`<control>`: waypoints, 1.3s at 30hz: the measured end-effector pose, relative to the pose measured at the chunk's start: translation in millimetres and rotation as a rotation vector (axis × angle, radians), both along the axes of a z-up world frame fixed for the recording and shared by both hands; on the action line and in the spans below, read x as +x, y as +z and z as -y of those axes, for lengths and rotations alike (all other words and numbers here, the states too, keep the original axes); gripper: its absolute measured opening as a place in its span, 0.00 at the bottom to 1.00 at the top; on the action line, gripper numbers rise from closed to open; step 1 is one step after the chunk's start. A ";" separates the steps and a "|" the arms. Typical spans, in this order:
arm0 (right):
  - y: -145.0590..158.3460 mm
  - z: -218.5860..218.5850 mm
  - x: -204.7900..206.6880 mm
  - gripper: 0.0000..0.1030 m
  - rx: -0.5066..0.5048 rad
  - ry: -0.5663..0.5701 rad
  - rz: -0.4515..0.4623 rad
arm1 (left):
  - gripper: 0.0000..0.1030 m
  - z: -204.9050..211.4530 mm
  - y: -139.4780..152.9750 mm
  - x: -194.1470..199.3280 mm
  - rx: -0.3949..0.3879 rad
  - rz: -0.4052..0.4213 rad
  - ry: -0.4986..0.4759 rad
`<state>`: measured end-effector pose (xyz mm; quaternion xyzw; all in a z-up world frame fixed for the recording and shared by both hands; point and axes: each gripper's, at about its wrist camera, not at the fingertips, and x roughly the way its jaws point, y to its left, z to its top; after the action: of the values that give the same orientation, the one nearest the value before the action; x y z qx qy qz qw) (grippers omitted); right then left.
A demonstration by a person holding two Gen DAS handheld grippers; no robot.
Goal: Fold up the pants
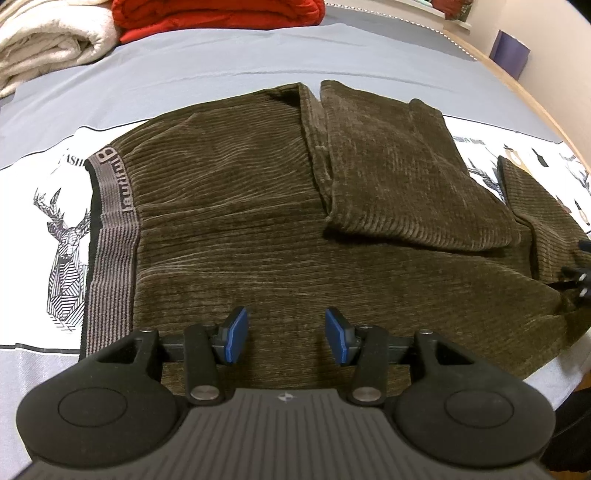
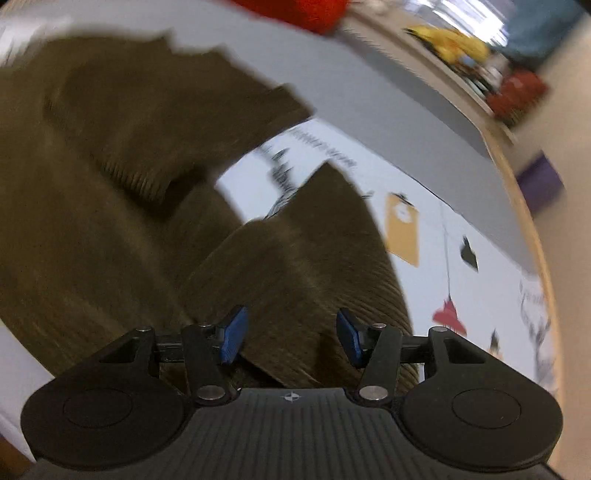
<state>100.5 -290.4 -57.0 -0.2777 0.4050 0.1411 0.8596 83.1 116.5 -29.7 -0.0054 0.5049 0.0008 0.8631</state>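
Garment: brown corduroy pants (image 1: 258,221) lie flat on the bed (image 1: 221,62), striped waistband (image 1: 110,206) at the left of the left wrist view, one leg section (image 1: 399,177) folded back over the seat.
Left gripper (image 1: 286,336): hovers above the near edge of the pants, jaws about half open, blue pads (image 1: 236,334) clear of the cloth, nothing held.
Right gripper (image 2: 291,338): above the leg end (image 2: 306,266); jaws about half open, empty; view blurred.
Step in hand (judged): taking hold of the near edge and leg end for the next fold.
Technique: pinch both layers together, lift evenly, keep edges aligned.
Risk: thick pile may slip; a single layer caught would skew the fold.
Surroundings: red blanket (image 1: 218,14), cream blanket (image 1: 48,44), well apart.
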 end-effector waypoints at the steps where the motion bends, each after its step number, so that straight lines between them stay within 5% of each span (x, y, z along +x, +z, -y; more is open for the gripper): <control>1: -8.8 -6.0 -0.6 0.56 -0.034 0.023 -0.023 | 0.50 -1.9 -0.5 -0.2 0.001 -0.002 0.005; 6: -35.0 -33.2 -12.9 0.57 -0.214 0.131 -0.038 | 0.50 -11.7 -0.7 -1.5 0.002 -0.005 0.023; 12: -36.2 -38.0 -9.5 0.58 -0.232 0.130 -0.016 | 0.51 -13.7 -1.8 -0.5 0.009 -0.010 0.033; 15: -37.0 -37.0 -8.8 0.45 -0.234 0.147 -0.007 | 0.51 -10.5 -1.7 -0.1 0.010 -0.007 0.025; 19: -30.1 -35.4 -12.8 0.09 -0.227 0.159 0.017 | 0.51 -7.3 -3.5 1.5 0.015 -0.013 0.024; 26: 10.1 -11.8 -19.4 0.07 -0.056 0.055 0.147 | 0.51 0.2 -7.0 3.5 0.026 -0.022 0.009; 34: 79.1 129.3 -6.4 0.07 0.556 -0.465 0.290 | 0.51 9.3 -10.4 4.9 0.037 -0.031 -0.007; 37: 80.6 208.9 -18.9 0.06 0.727 -0.785 0.372 | 0.51 8.7 -10.9 4.0 0.039 -0.033 -0.010; 39: 63.8 267.5 -33.4 0.06 0.764 -1.098 0.387 | 0.51 8.2 -10.1 3.9 0.039 -0.030 -0.012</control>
<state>67.1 -557.8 6.7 0.2689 0.2485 -0.2335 0.9008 87.0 108.3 -39.8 0.0147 0.5176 0.0056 0.8555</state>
